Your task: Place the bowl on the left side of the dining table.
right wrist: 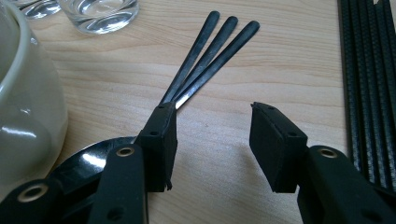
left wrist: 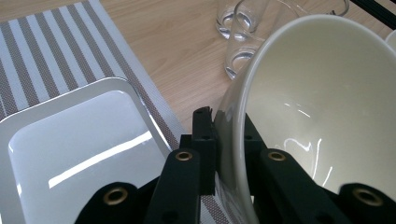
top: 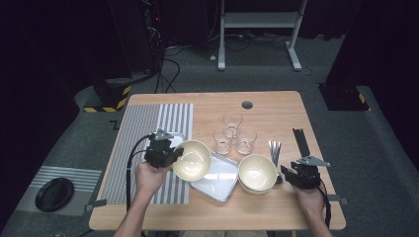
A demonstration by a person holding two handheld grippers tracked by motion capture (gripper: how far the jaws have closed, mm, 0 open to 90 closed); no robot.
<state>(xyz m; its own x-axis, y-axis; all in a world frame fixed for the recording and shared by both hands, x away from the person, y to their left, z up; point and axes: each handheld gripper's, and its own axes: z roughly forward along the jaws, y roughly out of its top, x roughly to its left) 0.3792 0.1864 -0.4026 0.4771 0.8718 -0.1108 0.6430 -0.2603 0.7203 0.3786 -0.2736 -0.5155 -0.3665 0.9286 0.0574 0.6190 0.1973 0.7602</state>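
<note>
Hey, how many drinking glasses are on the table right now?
3, clustered mid-table behind the tray: one at the back, one front left, one front right.

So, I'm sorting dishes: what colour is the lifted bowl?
Cream; the bowl shows best in the left gripper view.

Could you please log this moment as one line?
left gripper: shut on cream bowl rim, tilted | right gripper: open, empty, beside black spoons
</note>
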